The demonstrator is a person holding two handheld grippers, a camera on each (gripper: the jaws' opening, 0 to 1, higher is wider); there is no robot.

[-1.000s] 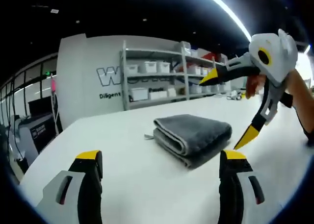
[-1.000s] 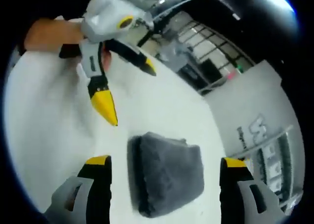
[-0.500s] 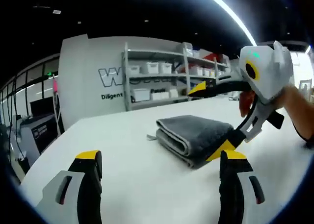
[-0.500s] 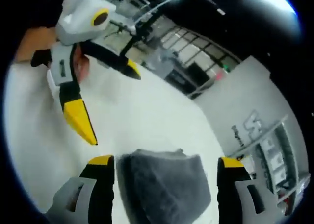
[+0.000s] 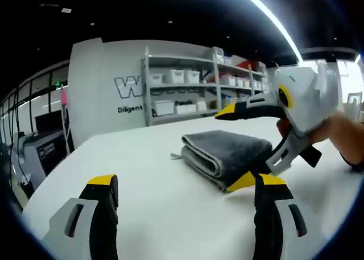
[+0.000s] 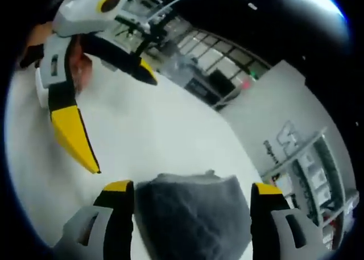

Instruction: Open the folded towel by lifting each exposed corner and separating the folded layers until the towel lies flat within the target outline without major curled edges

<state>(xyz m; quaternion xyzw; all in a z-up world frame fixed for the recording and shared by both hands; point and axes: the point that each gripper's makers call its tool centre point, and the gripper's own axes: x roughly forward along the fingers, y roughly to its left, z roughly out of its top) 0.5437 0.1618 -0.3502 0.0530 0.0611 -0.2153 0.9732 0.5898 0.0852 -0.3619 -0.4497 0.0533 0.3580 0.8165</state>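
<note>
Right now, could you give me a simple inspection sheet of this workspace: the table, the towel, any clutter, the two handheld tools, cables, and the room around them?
Surface: broad white table, bare around the towel.
Job's things: folded grey terry towel, thick stacked layers, not yet opened; a small tag sticks out at its edge. Target outline: nothing seen.
Clutter: small items at the table's far end, too blurred to name.
Grippers: left gripper open, short of the towel; right gripper open, jaws wide either side of the towel, held by a person's hand.
Cables: nothing seen.
Surroundings: grey metal shelving with white storage bins, white lettered wall, dark ceiling with a light strip.
</note>
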